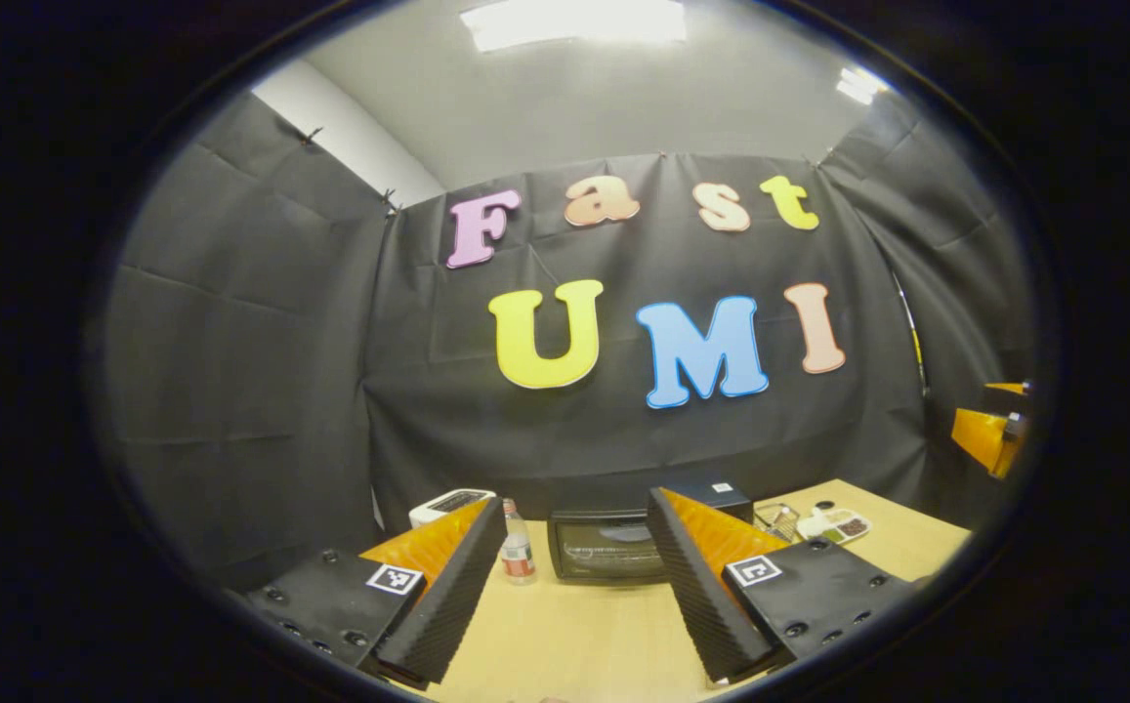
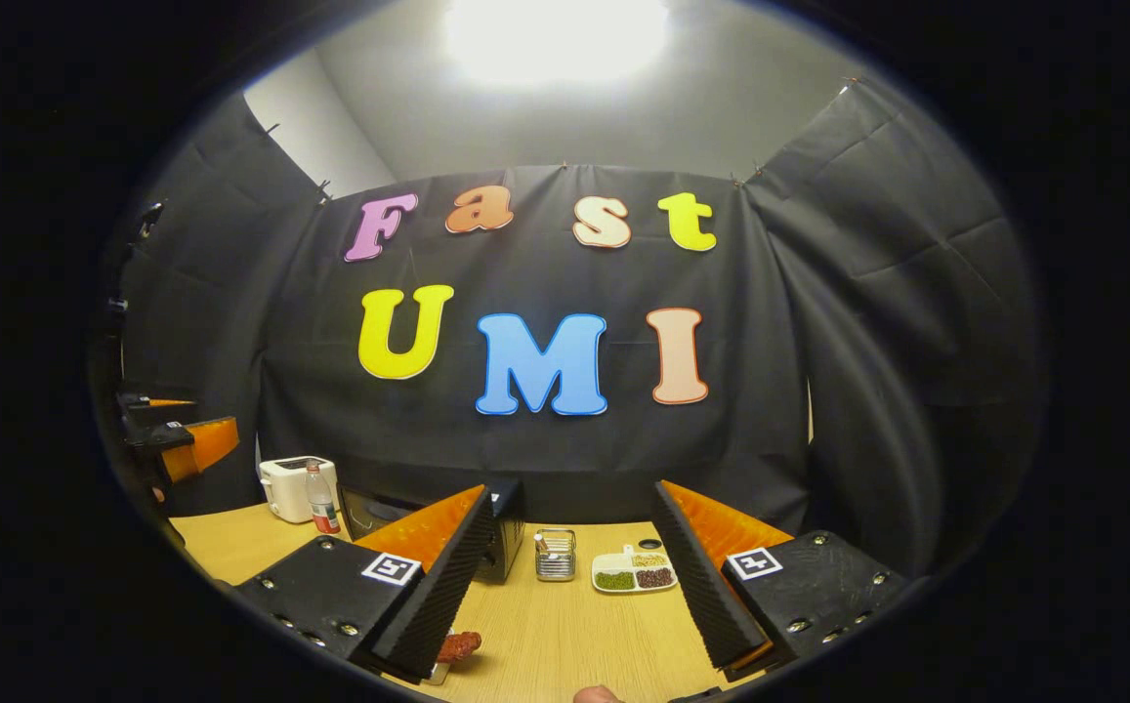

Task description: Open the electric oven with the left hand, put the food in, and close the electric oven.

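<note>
Bare table [image 1: 565,635] lies before the oven [image 1: 608,547]; a bottle [image 1: 518,552] stands just left of it.

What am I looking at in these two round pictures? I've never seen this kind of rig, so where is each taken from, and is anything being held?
No robot arm here: a person holds a two-finger gripper in each hand, and a fisheye camera rides on each, looking forward along its fingers.

In the left gripper view, the left gripper stands open with nothing between its fingers, aimed at the electric oven, whose door looks closed. A bottle and a white toaster stand to the oven's left, a divided snack tray to its right, all on the wooden table.

In the right gripper view, the right gripper is also open and empty. Ahead sit a small wire basket and the same tray; a reddish piece of food lies on the table by its fingers. The other gripper shows at the far left.
</note>
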The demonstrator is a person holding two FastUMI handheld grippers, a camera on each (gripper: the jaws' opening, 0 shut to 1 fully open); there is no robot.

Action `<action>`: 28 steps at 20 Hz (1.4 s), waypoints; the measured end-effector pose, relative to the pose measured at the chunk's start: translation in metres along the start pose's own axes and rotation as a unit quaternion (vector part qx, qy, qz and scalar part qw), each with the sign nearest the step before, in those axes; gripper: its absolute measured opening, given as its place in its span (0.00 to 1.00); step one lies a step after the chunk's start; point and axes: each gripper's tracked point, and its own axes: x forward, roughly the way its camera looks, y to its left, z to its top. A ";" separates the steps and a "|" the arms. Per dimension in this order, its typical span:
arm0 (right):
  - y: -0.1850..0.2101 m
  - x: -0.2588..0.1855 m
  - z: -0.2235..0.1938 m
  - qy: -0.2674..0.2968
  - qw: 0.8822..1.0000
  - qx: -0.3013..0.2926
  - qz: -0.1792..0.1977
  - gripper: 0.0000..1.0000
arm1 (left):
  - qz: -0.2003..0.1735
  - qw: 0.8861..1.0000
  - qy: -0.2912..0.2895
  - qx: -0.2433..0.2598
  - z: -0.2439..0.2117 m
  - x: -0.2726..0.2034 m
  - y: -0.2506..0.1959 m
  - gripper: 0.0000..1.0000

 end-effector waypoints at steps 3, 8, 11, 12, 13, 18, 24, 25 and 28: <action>-0.005 0.003 -0.002 0.001 1.000 0.001 -0.008 0.98 | -0.006 1.000 0.005 0.000 -0.006 0.025 -0.005 1.00; -0.009 0.014 -0.001 0.004 0.999 0.003 -0.036 0.98 | -0.033 0.999 -0.004 0.003 -0.010 0.081 -0.020 1.00; -0.009 0.026 -0.001 0.004 0.998 -0.008 -0.054 0.98 | -0.048 0.999 -0.001 0.005 -0.018 0.116 -0.026 0.97; -0.008 0.029 -0.001 0.005 0.998 -0.010 -0.060 0.98 | -0.055 0.998 0.000 0.003 -0.023 0.128 -0.030 1.00; -0.008 0.032 0.000 0.004 0.998 -0.011 -0.067 0.98 | -0.060 0.998 0.003 0.003 -0.027 0.139 -0.032 1.00; -0.007 0.045 0.001 0.008 0.995 -0.026 -0.094 0.98 | -0.084 0.996 0.021 -0.002 -0.057 0.184 -0.044 1.00; -0.008 0.053 0.000 0.017 0.990 -0.051 -0.128 0.98 | -0.103 0.993 0.054 -0.009 -0.104 0.233 -0.059 0.98; -0.008 0.052 -0.002 0.022 0.989 -0.053 -0.135 0.98 | -0.106 0.993 0.060 -0.011 -0.110 0.240 -0.061 1.00; -0.008 0.050 -0.004 0.032 0.987 -0.049 -0.151 0.98 | -0.112 0.991 0.074 -0.006 -0.133 0.258 -0.068 1.00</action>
